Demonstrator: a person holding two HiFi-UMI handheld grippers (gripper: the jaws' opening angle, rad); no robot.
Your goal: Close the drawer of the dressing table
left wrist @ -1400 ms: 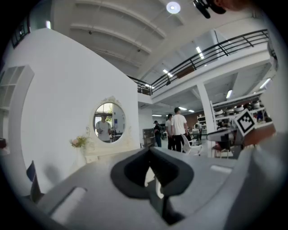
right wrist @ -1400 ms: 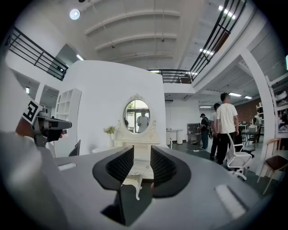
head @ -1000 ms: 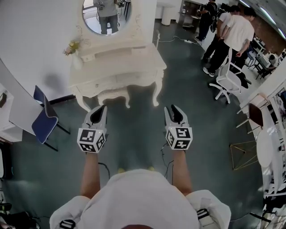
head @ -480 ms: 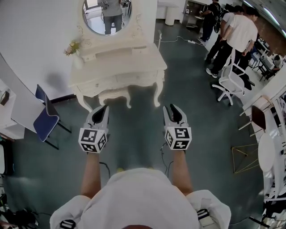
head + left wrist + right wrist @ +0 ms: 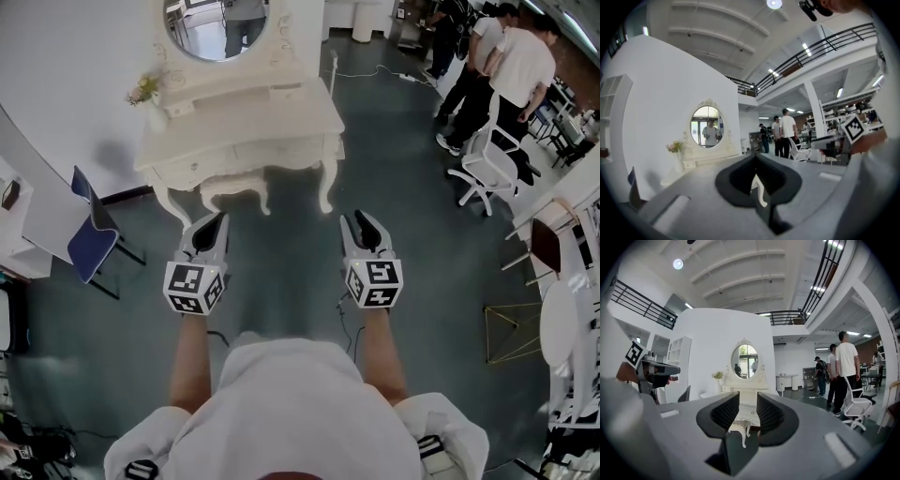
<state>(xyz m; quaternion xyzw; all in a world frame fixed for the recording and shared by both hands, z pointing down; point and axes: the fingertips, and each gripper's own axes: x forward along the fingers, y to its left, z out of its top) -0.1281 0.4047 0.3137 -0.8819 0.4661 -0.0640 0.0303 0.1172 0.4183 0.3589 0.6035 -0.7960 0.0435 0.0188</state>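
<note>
The white dressing table (image 5: 253,122) with its oval mirror (image 5: 220,23) stands against the wall ahead, and its drawer fronts (image 5: 234,155) face me. From here I cannot tell whether a drawer stands out. Both grippers hang in the air over the floor, well short of the table. My left gripper (image 5: 208,230) is shut, its dark jaws meeting with nothing between them (image 5: 757,180). My right gripper (image 5: 364,228) is open. Through its narrow gap (image 5: 747,411) I see the table's legs (image 5: 740,425) and above them the mirror (image 5: 744,361).
A blue chair (image 5: 89,239) stands left of the table and a vase of flowers (image 5: 150,94) on its left corner. A white office chair (image 5: 487,164) and several people (image 5: 511,70) are at the right. Cables (image 5: 345,314) lie on the dark floor.
The view has moved a little toward the dressing table, which now sits higher and larger in the head view. Both grippers keep their pose and their jaws are unchanged.
</note>
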